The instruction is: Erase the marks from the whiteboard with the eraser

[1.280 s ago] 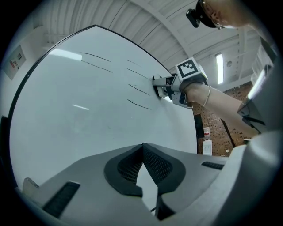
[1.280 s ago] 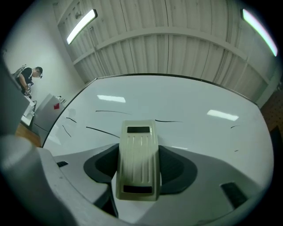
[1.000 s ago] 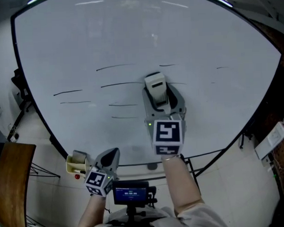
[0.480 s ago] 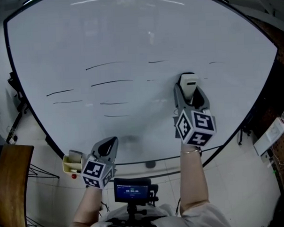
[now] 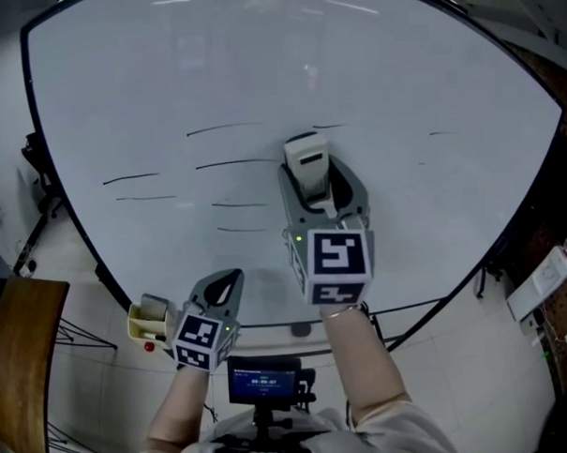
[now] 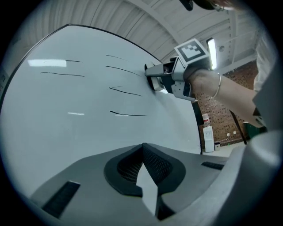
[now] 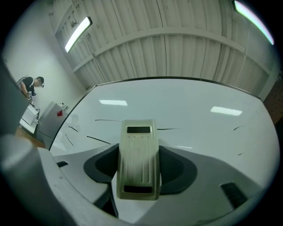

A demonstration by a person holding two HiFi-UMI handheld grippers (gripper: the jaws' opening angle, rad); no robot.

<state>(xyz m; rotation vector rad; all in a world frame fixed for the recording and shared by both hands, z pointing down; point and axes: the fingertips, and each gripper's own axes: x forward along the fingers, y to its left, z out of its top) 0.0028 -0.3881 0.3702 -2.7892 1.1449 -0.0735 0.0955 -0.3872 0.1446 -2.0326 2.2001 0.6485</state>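
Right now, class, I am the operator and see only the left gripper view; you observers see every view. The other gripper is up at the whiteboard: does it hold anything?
Observer: Yes. The right gripper view shows the right gripper shut on a cream eraser.
Operator: Any marks beyond it, to its right?
Observer: The head view shows a short stroke near the whiteboard's right edge.
Operator: What is beside my own gripper?
Observer: In the head view, a small yellowish box sits just left of the left gripper.
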